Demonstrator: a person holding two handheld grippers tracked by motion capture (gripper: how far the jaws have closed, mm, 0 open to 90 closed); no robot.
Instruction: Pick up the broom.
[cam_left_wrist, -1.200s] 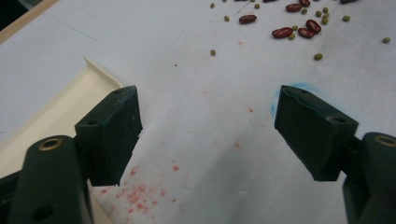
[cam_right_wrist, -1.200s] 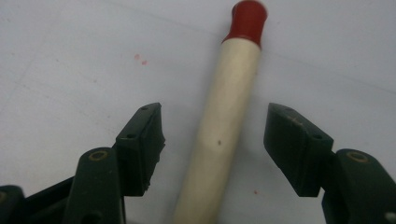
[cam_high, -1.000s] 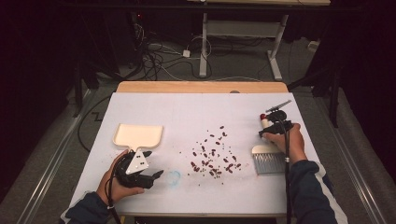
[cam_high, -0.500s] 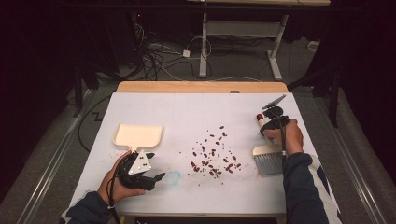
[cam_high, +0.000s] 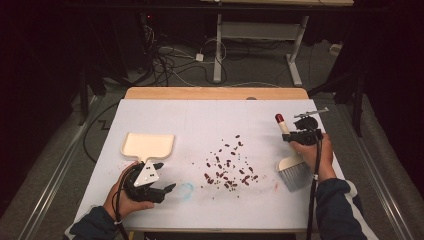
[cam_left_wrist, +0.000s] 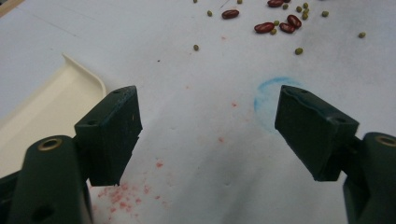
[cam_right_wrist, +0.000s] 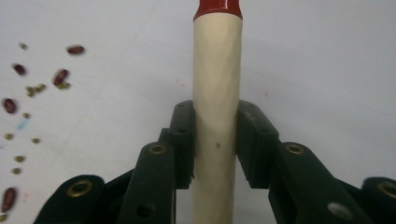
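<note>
Brush is sitting right of the beans, handle pinched in our right jaws, which were just closing. Left jaws are hanging spread by the dustpan; we're keeping strokes low, leftward.

One camera hangs above my side of the table and looks forward and down, far enough back to take in the whole top, both my forearms and the floor beyond. The camera on my left claw sits low, close over the surface, looking out between its two jaws toward the beans; the pan edges in at its left. The camera on my right claw looks along the brush handle from very near, down at the table. All three views share the beans.
</note>
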